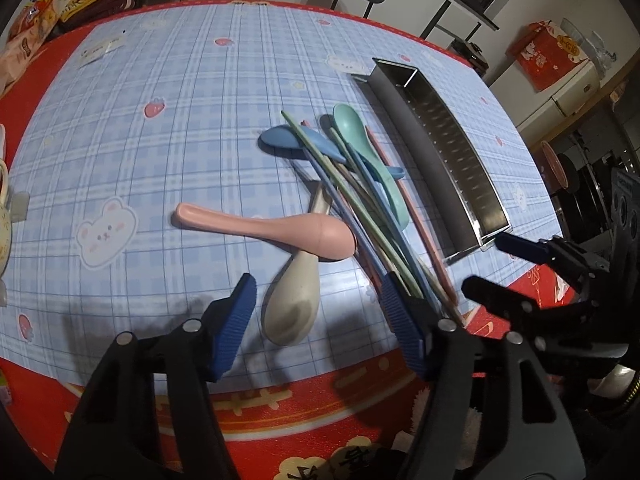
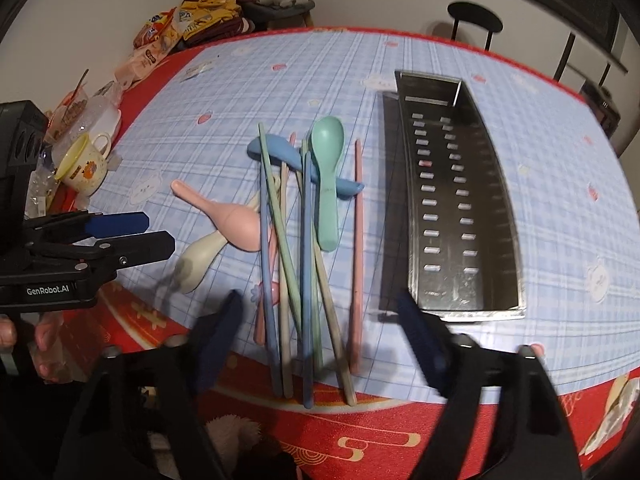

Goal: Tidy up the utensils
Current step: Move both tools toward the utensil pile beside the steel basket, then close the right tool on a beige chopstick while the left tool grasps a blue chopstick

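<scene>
A pile of pastel utensils lies on the blue checked tablecloth: a pink spoon [image 1: 276,232], a cream spoon [image 1: 294,304], a blue spoon [image 1: 300,142], a green spoon [image 1: 360,136] and several chopsticks [image 2: 296,264]. A long perforated steel tray [image 2: 460,200] lies right of the pile, empty. My left gripper [image 1: 320,324] is open, its fingers either side of the cream spoon's bowl. My right gripper [image 2: 320,344] is open above the near ends of the chopsticks. The tray also shows in the left wrist view [image 1: 444,152].
A yellow-rimmed mug [image 2: 86,164] and snack packets [image 2: 168,36] crowd the table's left side. A black stool [image 2: 474,18] stands behind the far edge. The red table border [image 2: 360,436] runs along the near edge.
</scene>
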`<state>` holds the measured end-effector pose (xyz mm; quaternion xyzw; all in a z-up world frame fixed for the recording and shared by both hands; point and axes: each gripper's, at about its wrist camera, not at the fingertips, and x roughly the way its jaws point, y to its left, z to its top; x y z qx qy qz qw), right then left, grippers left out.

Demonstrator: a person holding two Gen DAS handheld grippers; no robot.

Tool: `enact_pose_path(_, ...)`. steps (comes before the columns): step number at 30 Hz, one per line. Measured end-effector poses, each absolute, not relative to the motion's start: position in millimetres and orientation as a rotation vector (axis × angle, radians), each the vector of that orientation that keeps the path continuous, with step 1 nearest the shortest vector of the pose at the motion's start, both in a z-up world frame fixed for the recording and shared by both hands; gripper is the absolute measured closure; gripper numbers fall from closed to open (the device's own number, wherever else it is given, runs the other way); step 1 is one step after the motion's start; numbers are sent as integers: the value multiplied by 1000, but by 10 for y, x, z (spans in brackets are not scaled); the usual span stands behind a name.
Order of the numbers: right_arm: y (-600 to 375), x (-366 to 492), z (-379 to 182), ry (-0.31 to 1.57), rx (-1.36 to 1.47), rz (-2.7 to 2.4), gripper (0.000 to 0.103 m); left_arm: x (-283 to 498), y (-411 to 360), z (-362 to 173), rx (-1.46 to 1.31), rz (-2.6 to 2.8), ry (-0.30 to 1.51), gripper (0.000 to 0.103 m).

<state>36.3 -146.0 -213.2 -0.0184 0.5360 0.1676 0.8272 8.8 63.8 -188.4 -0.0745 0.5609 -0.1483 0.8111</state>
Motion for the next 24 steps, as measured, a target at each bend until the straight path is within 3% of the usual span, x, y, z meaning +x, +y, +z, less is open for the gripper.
enact_pose_path(2,-1453,366,-2170,1150,-38,375,52,98,617,-1903,-153,-307,1203,46)
enact_pose_path(4,-1431,368,-2194,1161,-47,392,73,102,611,-1915,-135,-287,1204,53)
enact_pose_path(7,-1412,388,-2232,1175,-43,437,90,117,584,-1937,-131,-280,1210,69)
enact_pose_path(10,-1401,421,-2285,1193,-32,478,95,122,552,-1974,-149,-289,1220,70)
enact_pose_path(24,-1318,632,-2572,1290,-81,517,95,134,467,-2116,-221,-283,1258,70)
